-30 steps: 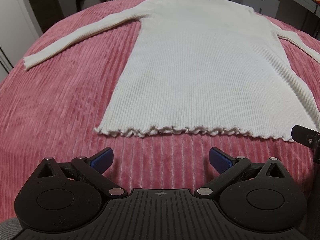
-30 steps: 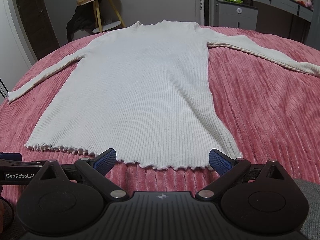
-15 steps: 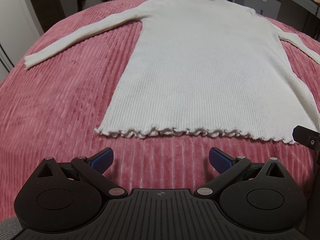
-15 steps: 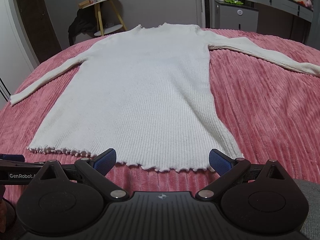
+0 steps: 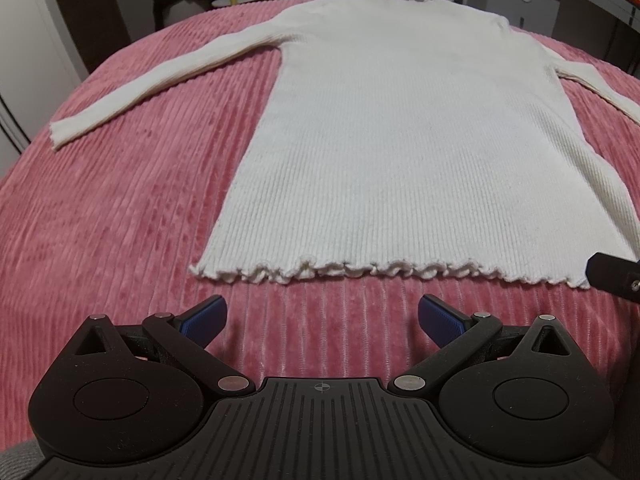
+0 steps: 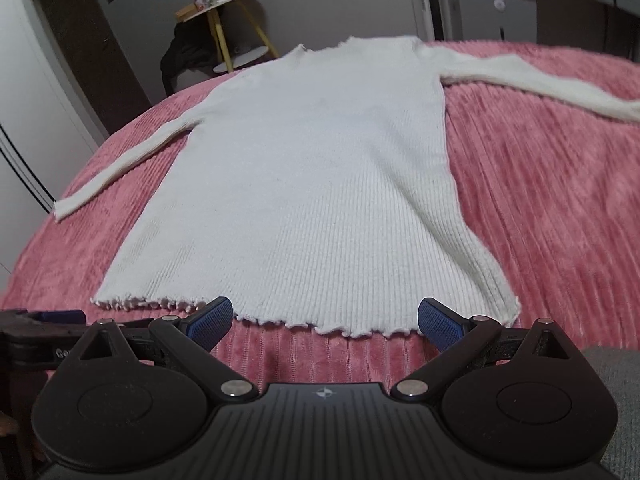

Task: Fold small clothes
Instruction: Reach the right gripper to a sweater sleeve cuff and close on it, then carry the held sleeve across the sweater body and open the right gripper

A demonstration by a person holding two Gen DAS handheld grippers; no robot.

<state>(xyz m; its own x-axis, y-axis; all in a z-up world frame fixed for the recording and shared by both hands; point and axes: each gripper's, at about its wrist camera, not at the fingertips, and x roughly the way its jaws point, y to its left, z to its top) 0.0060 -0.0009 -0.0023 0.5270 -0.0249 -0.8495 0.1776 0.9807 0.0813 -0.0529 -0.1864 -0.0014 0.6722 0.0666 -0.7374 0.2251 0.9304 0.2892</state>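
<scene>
Left gripper [image 5: 320, 318]: you held it low over the bedspread, jaws spread wide, nothing between the blue pads [image 5: 204, 317]; it sat just short of the hem, not touching cloth.
Right gripper [image 6: 325, 320]: jaws also wide apart and empty; your blue pads [image 6: 211, 317] sat right at the hem line, the frilled edge showing between them. Contact with the knit could not be told.
Hem [image 5: 360, 272]: ruffled edge lay nearest you, running side to side, flat on the bedspread.
Sweater [image 5: 400, 128]: white ribbed long-sleeve top, spread flat and unfolded, neck pointing away from you.
Sleeves: left sleeve [image 5: 160, 76] stretched out to your left; right sleeve [image 6: 540, 84] stretched out to your right.
Bedspread [image 5: 120, 200]: pink corded fabric under everything.
Far background: yellow-legged side table [image 6: 224, 28] and a dark cabinet [image 6: 496, 12] stood beyond the bed.
</scene>
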